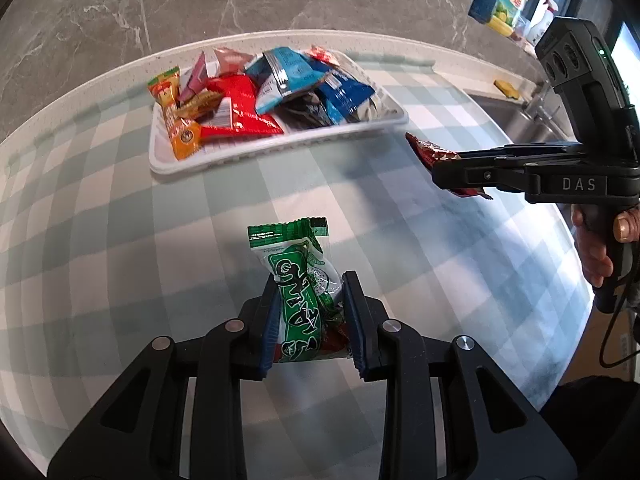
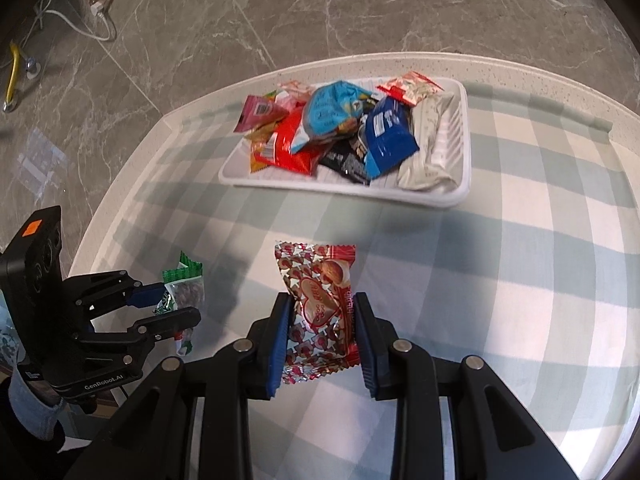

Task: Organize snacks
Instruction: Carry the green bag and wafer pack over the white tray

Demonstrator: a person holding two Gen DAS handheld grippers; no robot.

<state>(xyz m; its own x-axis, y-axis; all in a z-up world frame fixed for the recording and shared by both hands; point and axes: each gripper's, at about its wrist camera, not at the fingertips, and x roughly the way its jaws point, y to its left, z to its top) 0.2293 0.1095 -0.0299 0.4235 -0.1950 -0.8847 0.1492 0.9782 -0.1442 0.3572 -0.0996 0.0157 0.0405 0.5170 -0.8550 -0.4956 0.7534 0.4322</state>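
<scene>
My left gripper (image 1: 314, 312) is shut on a green and white snack packet (image 1: 300, 280), held above the checked tablecloth. In the right wrist view the same gripper (image 2: 172, 306) shows at the left with that green packet (image 2: 182, 288). My right gripper (image 2: 323, 336) is shut on a red and silver heart-patterned snack packet (image 2: 320, 304). From the left wrist view that gripper (image 1: 444, 164) comes in from the right, the red packet (image 1: 428, 150) sticking out of its jaws. Ahead of both lies a white tray (image 1: 256, 150), (image 2: 456, 196) heaped with several snack packets.
The round table wears a green and white checked cloth (image 2: 520, 280); its far edge (image 2: 360, 60) drops to a grey marble floor. A sink and faucet (image 1: 536, 108) and bottles (image 1: 508, 0) lie at the right. A hand (image 1: 596, 248) grips the right tool.
</scene>
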